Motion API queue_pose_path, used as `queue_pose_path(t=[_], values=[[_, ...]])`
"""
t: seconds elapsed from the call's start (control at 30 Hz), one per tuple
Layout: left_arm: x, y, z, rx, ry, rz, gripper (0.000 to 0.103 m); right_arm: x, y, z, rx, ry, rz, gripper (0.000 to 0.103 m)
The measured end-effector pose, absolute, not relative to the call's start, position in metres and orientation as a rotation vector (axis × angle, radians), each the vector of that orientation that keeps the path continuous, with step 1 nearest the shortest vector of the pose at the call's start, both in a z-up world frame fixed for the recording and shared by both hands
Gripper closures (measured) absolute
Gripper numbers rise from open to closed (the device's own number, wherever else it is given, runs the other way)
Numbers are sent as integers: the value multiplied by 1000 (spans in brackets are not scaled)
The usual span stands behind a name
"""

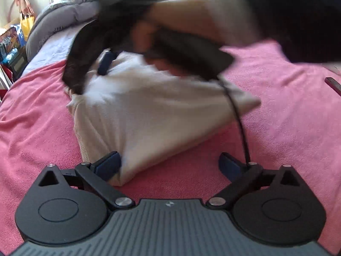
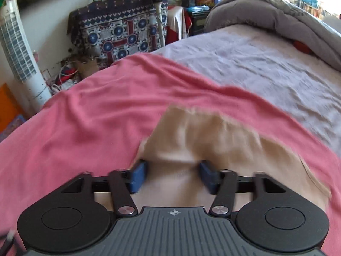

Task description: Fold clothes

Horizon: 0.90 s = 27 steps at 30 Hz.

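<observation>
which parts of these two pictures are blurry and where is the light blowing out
Left wrist view: the other gripper and the arm holding it are motion-smeared over the beige garment; top-left corner glares. Right wrist view: garment and pink blanket edges are streaked; window light washes out the top right; fisheye bends the bed.

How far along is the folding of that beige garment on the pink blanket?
Partly done: the beige garment already lies folded into a compact shape on the pink blanket. In hand: both the left gripper and right gripper sit at it, jaws open. Left: final folds.
</observation>
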<state>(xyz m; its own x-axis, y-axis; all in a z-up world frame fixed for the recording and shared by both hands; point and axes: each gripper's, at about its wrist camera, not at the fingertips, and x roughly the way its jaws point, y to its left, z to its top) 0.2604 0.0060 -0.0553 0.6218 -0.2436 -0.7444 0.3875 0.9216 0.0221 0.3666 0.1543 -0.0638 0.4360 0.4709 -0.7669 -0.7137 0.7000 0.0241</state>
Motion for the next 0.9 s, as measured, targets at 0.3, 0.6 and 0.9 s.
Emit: queue_pose_path(t=[0.3,0.6,0.9], values=[[272,6,-45,118,895,-347,3,363,130,-45,-286,884,682,10],[304,-18,-37,200,1126,-301,1,302,5,-10,-57,953,482,6],[299,-25,-37,227,1149,-242,0,231,-29,-30,-83,1071,444,6]])
